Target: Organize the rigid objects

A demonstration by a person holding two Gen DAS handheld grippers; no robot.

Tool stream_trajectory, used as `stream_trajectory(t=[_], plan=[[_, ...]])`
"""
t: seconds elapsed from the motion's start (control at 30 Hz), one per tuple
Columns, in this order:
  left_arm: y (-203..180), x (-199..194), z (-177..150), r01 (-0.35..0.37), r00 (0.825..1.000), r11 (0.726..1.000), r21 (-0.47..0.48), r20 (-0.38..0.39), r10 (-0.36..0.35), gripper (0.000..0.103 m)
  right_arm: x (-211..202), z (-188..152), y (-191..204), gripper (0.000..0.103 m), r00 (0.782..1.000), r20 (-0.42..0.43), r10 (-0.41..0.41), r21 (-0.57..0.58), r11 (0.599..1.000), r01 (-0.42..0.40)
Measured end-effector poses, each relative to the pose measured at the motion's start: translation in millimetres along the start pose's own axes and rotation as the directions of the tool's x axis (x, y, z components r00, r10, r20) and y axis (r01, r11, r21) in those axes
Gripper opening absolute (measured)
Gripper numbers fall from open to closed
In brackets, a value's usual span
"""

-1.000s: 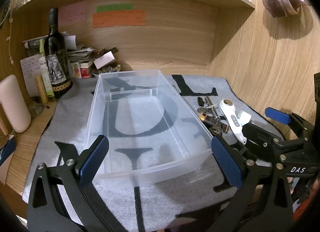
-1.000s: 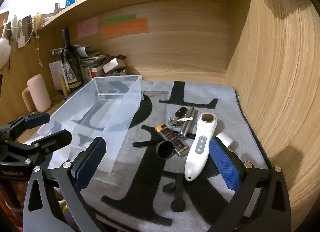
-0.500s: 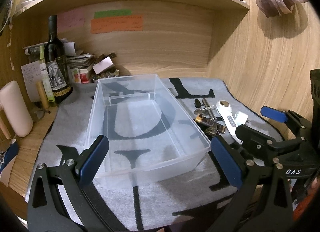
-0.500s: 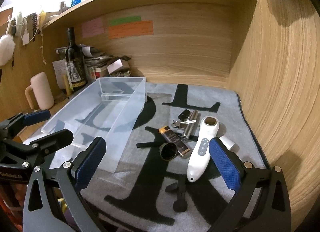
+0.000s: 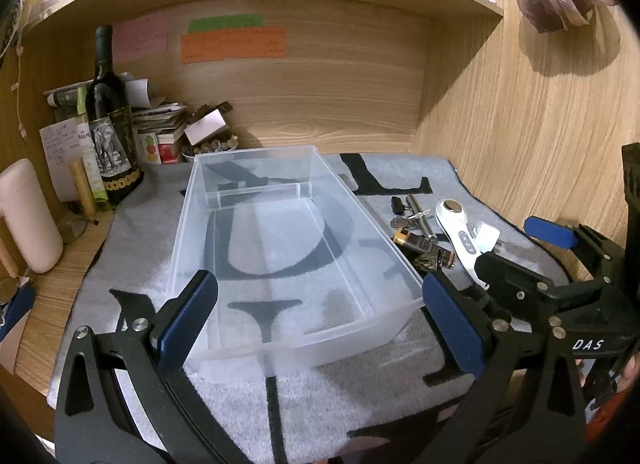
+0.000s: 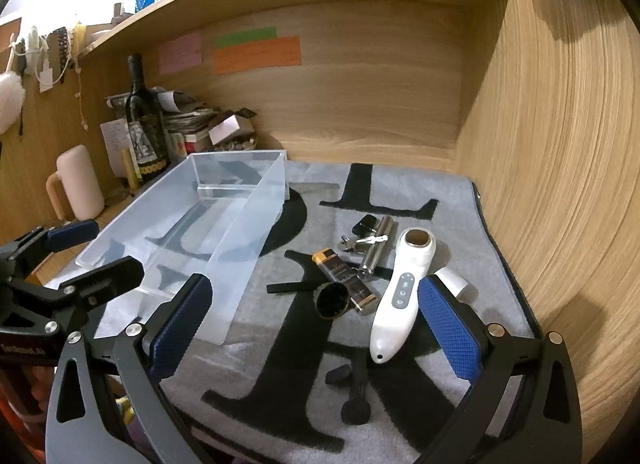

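Right wrist: wide-spread right claw (image 6: 316, 318) above white handheld device (image 6: 400, 292).

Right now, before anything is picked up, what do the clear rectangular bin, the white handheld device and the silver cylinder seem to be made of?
Clear rectangular bin: thin translucent plastic, slightly frosted; the rug's letters show through its walls.
White handheld device: smooth glossy plastic, probably moulded; it shows soft highlights and a grey button strip.
Silver cylinder: looks like polished metal, with bright mirror-like streaks, though chromed plastic is possible.
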State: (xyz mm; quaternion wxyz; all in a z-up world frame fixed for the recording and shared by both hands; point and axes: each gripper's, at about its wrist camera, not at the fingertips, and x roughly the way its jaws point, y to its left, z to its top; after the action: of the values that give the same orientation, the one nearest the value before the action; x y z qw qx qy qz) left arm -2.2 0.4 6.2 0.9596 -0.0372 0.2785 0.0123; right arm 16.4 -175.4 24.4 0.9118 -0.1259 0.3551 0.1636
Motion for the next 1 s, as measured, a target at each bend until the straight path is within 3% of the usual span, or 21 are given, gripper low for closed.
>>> stream_trajectory(t=[1.0], plan=[[13,3,4,0.006,1.0,1.0,-0.01,0.0,-0.006,0.103,6,2,1,0.103,1.0,-0.002,0.007,0.018,1.0,-0.007]])
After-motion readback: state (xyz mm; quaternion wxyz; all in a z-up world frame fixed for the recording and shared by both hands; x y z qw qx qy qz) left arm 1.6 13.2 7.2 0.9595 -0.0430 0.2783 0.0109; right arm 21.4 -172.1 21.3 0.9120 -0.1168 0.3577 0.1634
